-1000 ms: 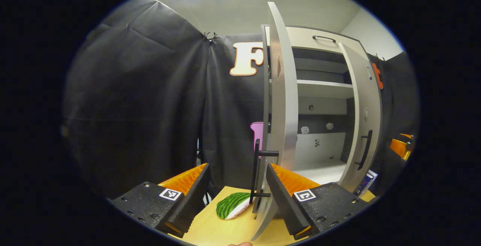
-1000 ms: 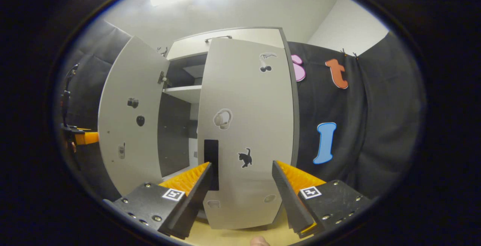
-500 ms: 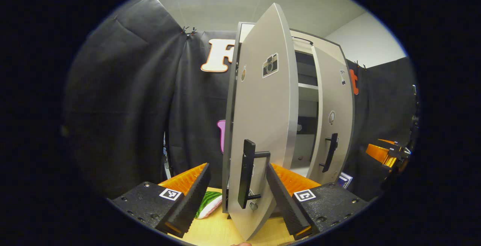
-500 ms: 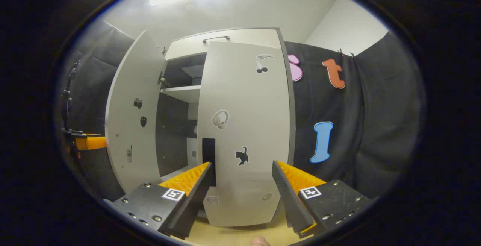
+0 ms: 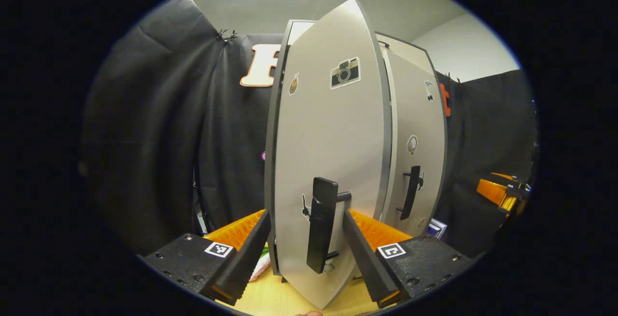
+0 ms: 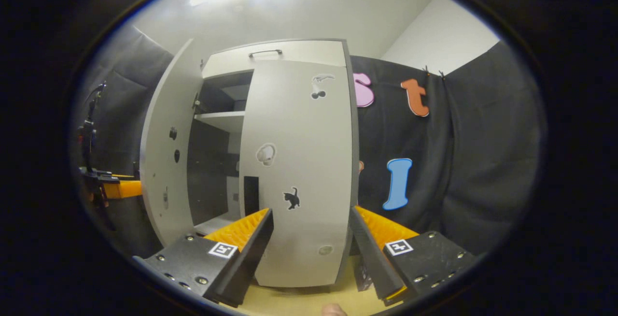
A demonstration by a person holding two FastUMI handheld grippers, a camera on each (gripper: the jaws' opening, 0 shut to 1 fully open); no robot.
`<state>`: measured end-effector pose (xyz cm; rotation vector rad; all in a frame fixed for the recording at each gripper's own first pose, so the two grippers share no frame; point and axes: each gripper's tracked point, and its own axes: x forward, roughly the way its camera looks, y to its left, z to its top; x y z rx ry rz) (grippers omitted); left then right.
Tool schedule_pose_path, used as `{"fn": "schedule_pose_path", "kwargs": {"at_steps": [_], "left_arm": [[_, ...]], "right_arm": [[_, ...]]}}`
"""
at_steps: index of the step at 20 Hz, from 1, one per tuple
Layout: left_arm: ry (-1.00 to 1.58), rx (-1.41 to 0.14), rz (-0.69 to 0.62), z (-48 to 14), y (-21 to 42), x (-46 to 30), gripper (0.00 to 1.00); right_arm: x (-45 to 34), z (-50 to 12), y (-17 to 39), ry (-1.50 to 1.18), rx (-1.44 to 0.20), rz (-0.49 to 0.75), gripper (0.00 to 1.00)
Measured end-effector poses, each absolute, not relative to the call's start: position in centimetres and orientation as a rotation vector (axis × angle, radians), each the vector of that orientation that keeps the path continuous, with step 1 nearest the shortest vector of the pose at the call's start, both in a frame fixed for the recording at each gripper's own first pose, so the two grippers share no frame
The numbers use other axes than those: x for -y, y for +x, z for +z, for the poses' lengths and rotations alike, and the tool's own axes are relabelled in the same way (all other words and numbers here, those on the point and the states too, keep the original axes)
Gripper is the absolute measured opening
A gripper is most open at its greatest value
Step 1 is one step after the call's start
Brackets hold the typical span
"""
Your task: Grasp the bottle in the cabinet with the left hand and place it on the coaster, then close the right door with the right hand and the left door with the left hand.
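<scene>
The grey left cabinet door (image 5: 333, 161) stands close in front of my left gripper (image 5: 306, 253), swung most of the way to the cabinet. Its black handle (image 5: 321, 231) rises between my open fingers without being gripped. A sliver of the green and white coaster (image 5: 263, 259) peeks out by the door's lower left corner. The right door (image 6: 299, 171) looks flush with the cabinet. Its black handle (image 6: 251, 195) is just above my right gripper (image 6: 311, 253), which is open and holds nothing. From the right gripper view the left door (image 6: 166, 151) is still ajar, showing a shelf (image 6: 222, 119).
The cabinet stands on a light wooden table (image 5: 275, 296). A small blue and white box (image 5: 437, 228) lies at the cabinet's right foot. The right gripper (image 5: 502, 193) shows far right in the left gripper view, and the left gripper (image 6: 113, 188) far left in the right gripper view.
The left door has swung from edge-on to nearly closed, with my left gripper following it. The right door has closed flush, and the right gripper has drawn back slightly.
</scene>
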<state>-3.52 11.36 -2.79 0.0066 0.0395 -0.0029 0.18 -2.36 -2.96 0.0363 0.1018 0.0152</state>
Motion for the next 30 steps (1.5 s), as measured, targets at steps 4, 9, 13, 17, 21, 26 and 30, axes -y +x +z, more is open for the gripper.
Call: {"fn": "schedule_pose_path", "kwargs": {"at_steps": [4,9,13,17,21,26,30], "left_arm": [[-0.026,-0.041,-0.024,-3.1,-3.0,-10.5,0.93],[-0.019,-0.051,-0.062,-3.5,-2.3,-9.4,0.93],[-0.012,-0.056,-0.093,-3.7,-1.3,-8.3,0.87],[-0.014,-0.064,-0.134,-4.1,-0.1,-7.0,0.94],[0.003,-0.064,-0.169,-4.2,1.6,-5.4,0.99],[0.038,-0.067,-0.192,-4.5,3.5,-4.0,0.99],[0.026,-0.067,-0.197,-4.7,4.9,-3.1,1.0]], "right_arm": [[3.1,-3.2,0.2,0.064,-0.116,0.001,0.96],[3.4,-3.2,0.2,0.052,-0.111,-0.002,0.96],[3.8,-3.2,-0.1,0.048,-0.112,-0.015,0.96],[5.1,-3.2,-0.7,0.048,-0.112,-0.046,0.96],[6.8,-3.4,-1.3,0.045,-0.116,-0.093,0.93],[9.1,-3.5,-2.4,0.04,-0.119,-0.158,0.93],[10.9,-3.5,-3.0,0.033,-0.118,-0.205,0.96]]}}
